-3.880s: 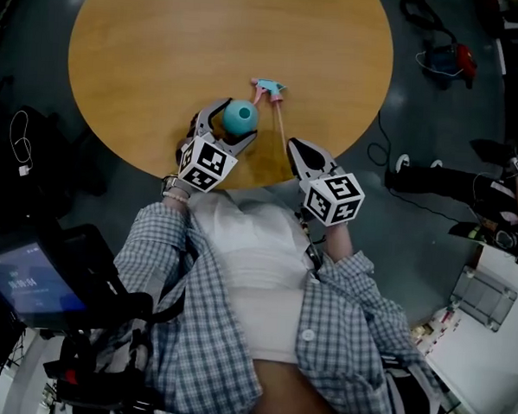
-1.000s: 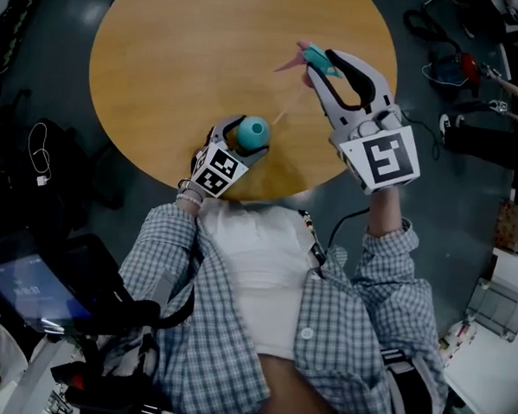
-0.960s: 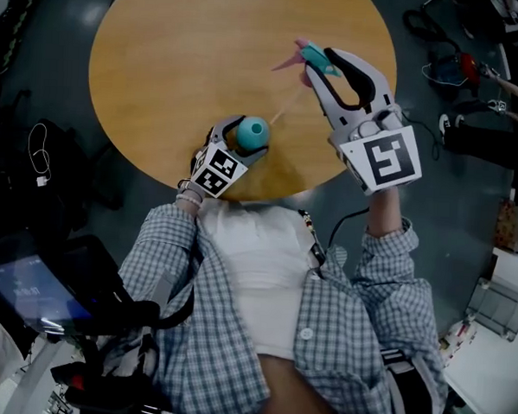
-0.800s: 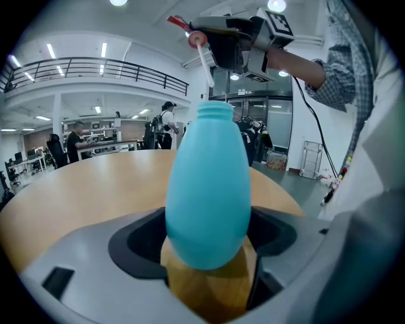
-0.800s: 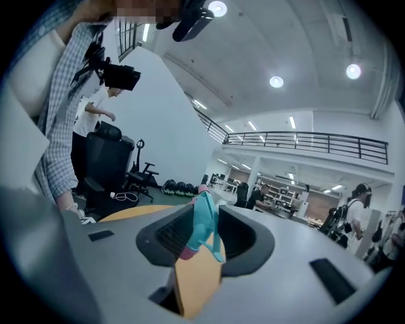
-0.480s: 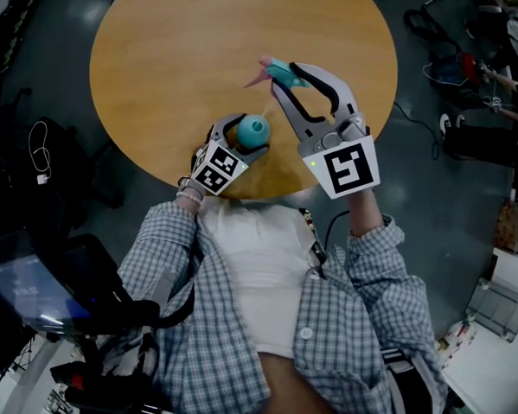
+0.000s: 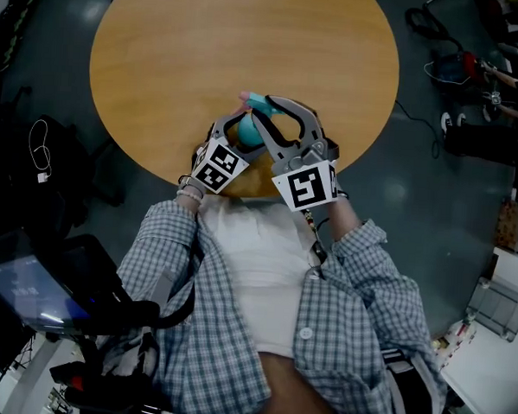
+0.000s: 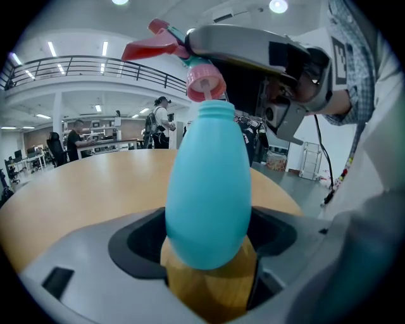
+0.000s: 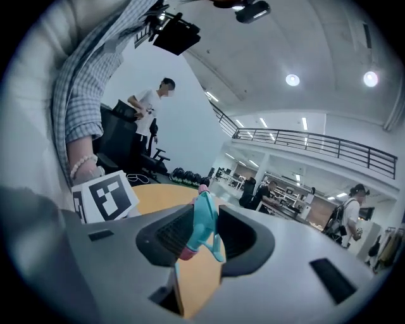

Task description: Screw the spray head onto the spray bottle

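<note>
Sleeves of a checked shirt are filling the near part of the head view, with both hands reaching to the near edge of the table, which is round and wooden. On the person's left, the left gripper is clamping its fingers on the lower belly of the bottle. That teal bottle is standing upright on the table, close to the near edge. Just beside it, the right gripper is reaching over the bottle top, its fingers pinching the spray head by its teal body. Spray head is hanging right above the bottle, its red trigger pointing left in the left gripper view and its pink collar sitting over the open neck. Collar is probably just touching the rim, but the angle is too poor to be sure. Farther back, a balcony railing is running along the hall and people are standing by desks.
</note>
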A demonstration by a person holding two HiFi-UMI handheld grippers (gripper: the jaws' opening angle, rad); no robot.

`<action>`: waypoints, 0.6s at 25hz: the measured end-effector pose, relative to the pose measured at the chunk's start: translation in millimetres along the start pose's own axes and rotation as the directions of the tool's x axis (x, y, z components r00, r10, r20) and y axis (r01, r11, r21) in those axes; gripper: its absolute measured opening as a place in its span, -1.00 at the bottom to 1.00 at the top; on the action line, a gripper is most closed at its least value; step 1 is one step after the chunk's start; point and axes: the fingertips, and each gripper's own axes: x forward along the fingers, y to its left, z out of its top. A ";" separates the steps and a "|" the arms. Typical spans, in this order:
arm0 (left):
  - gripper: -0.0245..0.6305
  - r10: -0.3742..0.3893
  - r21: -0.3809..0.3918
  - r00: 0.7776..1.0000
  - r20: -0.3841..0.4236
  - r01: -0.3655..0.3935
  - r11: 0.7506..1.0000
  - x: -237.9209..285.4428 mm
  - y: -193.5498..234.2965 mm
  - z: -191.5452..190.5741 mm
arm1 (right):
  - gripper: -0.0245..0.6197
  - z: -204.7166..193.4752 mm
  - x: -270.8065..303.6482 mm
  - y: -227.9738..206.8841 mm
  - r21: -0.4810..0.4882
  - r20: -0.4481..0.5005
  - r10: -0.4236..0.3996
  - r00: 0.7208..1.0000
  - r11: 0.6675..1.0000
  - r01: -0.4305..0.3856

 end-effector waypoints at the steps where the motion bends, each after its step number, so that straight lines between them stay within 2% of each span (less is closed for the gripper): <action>1: 0.30 -0.001 -0.001 1.000 -0.001 0.001 1.000 0.1 -0.3 -0.1 | -0.57 -2.6 0.2 4.7 -0.017 -0.008 0.001 1.000 1.000 -0.001; 3: 0.30 -0.002 -0.003 1.000 -0.003 0.002 1.000 0.5 -0.8 -0.6 | -0.57 -8.1 -0.1 12.1 -0.038 -0.020 -0.001 1.000 0.999 0.000; 9: 0.30 0.001 -0.006 1.000 0.000 -0.001 1.000 0.2 0.2 0.1 | -0.57 -11.8 2.0 12.6 -0.007 -0.012 -0.047 0.999 0.999 0.047; 15: 0.30 0.000 -0.008 1.000 0.000 0.000 1.000 0.6 0.5 0.6 | -0.57 -9.8 -2.7 22.0 -0.084 -0.008 -0.047 0.999 0.995 0.046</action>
